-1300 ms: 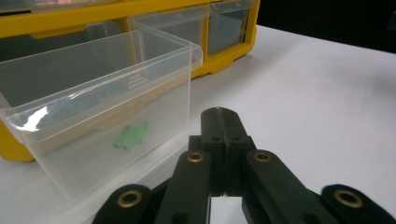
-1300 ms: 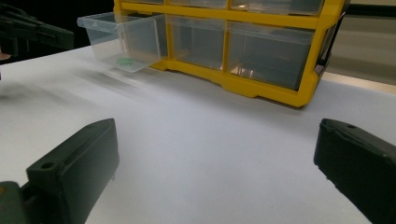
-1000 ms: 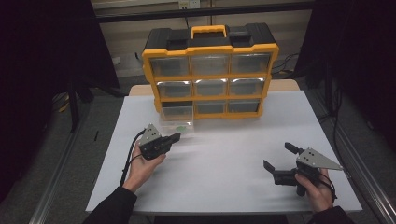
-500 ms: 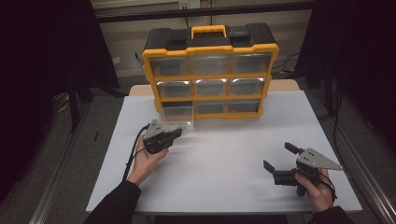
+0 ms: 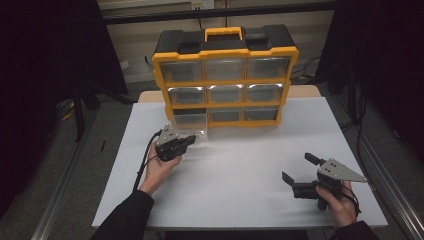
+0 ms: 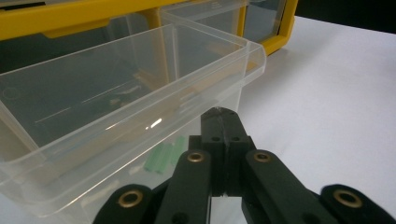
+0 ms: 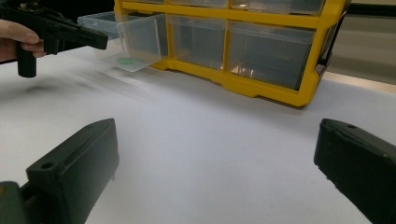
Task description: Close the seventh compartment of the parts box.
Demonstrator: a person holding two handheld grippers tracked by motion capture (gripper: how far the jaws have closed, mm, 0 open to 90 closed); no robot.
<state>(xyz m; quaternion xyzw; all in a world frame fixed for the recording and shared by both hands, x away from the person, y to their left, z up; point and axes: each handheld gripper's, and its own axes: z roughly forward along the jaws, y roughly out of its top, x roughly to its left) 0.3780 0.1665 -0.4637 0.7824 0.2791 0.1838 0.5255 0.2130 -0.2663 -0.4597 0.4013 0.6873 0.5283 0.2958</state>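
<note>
A yellow organiser point(image 5: 225, 52) with clear drawers stands at the back of the white table point(image 5: 240, 200). Its bottom-left drawer point(image 5: 190, 122) is pulled out, and small green pieces point(image 6: 163, 156) lie inside it. My left gripper point(image 5: 191, 140) is shut with nothing in it, its tips point(image 6: 219, 116) right at the drawer's clear front wall point(image 6: 140, 135); whether they touch it is unclear. My right gripper point(image 5: 298, 167) rests open near the front right of the table, with bare table between its jaws point(image 7: 215, 172). The right gripper view also shows the left gripper point(image 7: 70, 32) beside the open drawer point(image 7: 126, 39).
The other drawers point(image 5: 225, 92) of the organiser are closed. The table's front edge point(image 5: 240, 225) lies just below both hands. Metal rails point(image 5: 385, 180) run along the table's sides, over a dark floor.
My left gripper has moved forward and to the right, up to the front of the pulled-out drawer. The right gripper has stayed put.
</note>
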